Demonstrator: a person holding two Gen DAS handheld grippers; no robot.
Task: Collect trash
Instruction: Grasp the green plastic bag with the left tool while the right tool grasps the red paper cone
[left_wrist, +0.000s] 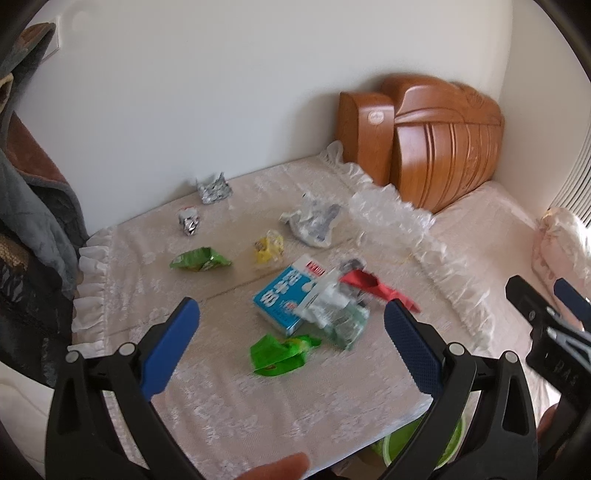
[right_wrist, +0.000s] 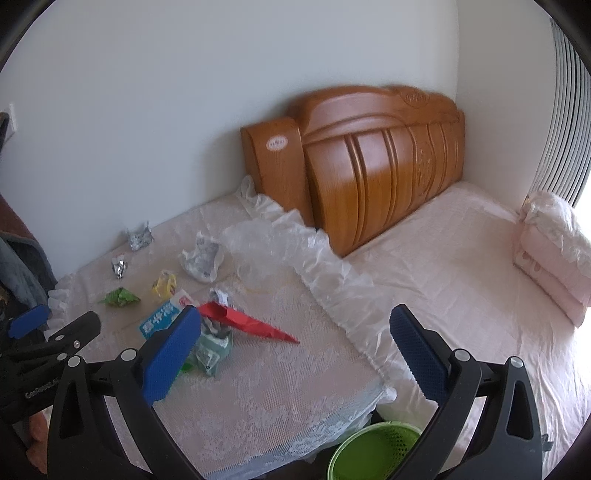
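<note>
A lace-covered worktop (left_wrist: 229, 398) is set against a white wall, beside a bed (right_wrist: 461, 258) with a wooden headboard (right_wrist: 373, 166). Wrappers are scattered around a blue carton (left_wrist: 282, 301). A green basket (right_wrist: 369, 452) is seen below the worktop's edge. Left claw (left_wrist: 291, 319) and right claw (right_wrist: 295, 325) are held wide open, empty.

Soft, even daylight fills both views, coming from the right, where the edge past the folded pink quilt (right_wrist: 554, 258) is blown out to white. Shadows are faint. Fisheye distortion bends the wooden headboard (right_wrist: 380, 162) and the wall, with a dark vignette in the corners. Motion blur smears the blue carton (left_wrist: 286, 299) and the green wrapper (left_wrist: 280, 352); the lace tablecloth (right_wrist: 266, 398) looks soft.
</note>
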